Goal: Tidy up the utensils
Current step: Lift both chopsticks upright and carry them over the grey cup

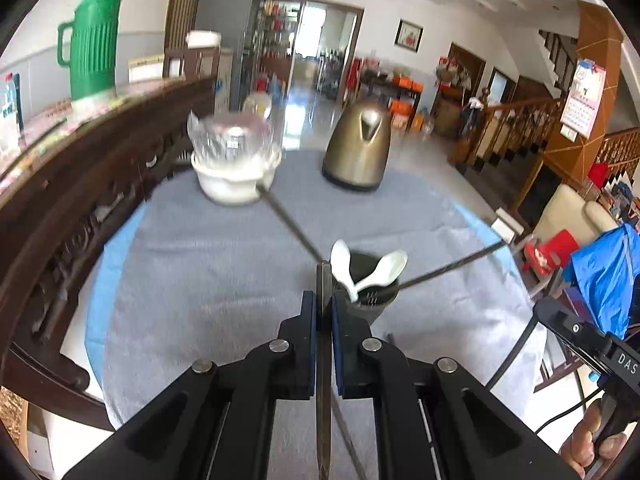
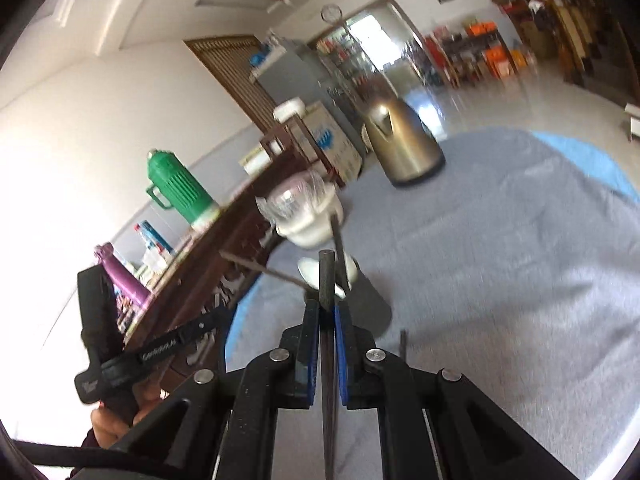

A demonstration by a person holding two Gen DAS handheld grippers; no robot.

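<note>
The left gripper (image 1: 325, 312) is pinching a dark, thin chopstick (image 1: 323, 380) between its blue-padded fingers (image 1: 308, 320), the stick running back under the camera and its tip sitting at the rim of the dark, round utensil holder (image 1: 370, 292). The right gripper (image 2: 328, 316) is likewise pressing its pads onto a second dark chopstick (image 2: 326, 280), whose blunt end is poking up just above the same holder (image 2: 370, 300). Two white plastic spoons (image 1: 360, 268) are standing in the cup, leaning apart, and two more dark sticks (image 1: 292, 224) are slanting out of it, one toward the white bowl (image 1: 232, 180) and one toward the table's right edge. The holder is sitting on a grey cloth (image 1: 208, 264) that is covering a light-blue round table (image 1: 94, 280). A clear crinkled plastic container (image 1: 232, 136) is resting in the white bowl, well apart from a bronze metal kettle (image 1: 358, 148) standing farther back. A green ribbed thermos jug (image 1: 94, 40) is standing on the dark wooden sideboard (image 1: 80, 184) beside the table.
</note>
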